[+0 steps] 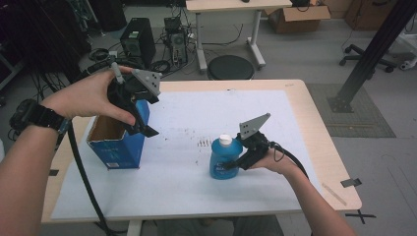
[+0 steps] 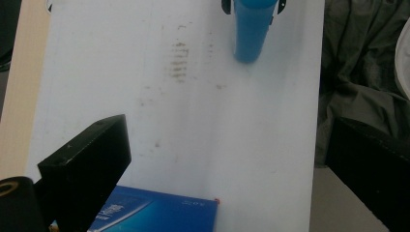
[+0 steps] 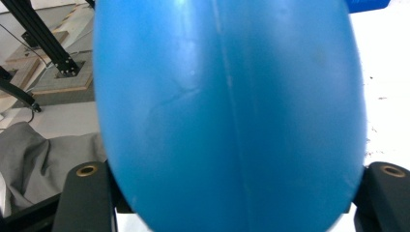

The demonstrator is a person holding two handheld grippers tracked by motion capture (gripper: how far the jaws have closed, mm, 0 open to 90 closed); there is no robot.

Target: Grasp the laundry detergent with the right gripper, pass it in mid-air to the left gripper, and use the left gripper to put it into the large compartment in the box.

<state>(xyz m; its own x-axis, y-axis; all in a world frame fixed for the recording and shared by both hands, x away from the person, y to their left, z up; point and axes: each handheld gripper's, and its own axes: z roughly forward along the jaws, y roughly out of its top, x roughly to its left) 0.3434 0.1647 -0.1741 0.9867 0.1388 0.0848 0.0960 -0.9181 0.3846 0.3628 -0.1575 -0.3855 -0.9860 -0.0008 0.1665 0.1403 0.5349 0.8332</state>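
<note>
- One open-topped blue box [image 1: 118,142] stands at the white mat's [image 1: 187,196] left edge; the left gripper [image 1: 140,115] hovers over it, jaws spread, gripping nothing.
- One blue bottle [image 1: 223,160] with a white cap [image 1: 225,139] stands upright right of centre, well apart from the box.
- The right gripper [image 1: 241,160] pinches the bottle's body from the side, jaws bearing on both flanks.
- The bottle looks like smooth, rigid plastic, likely liquid-filled and fairly heavy; its rounded sides could slip, so a mid-body grip seems soundest.
</note>
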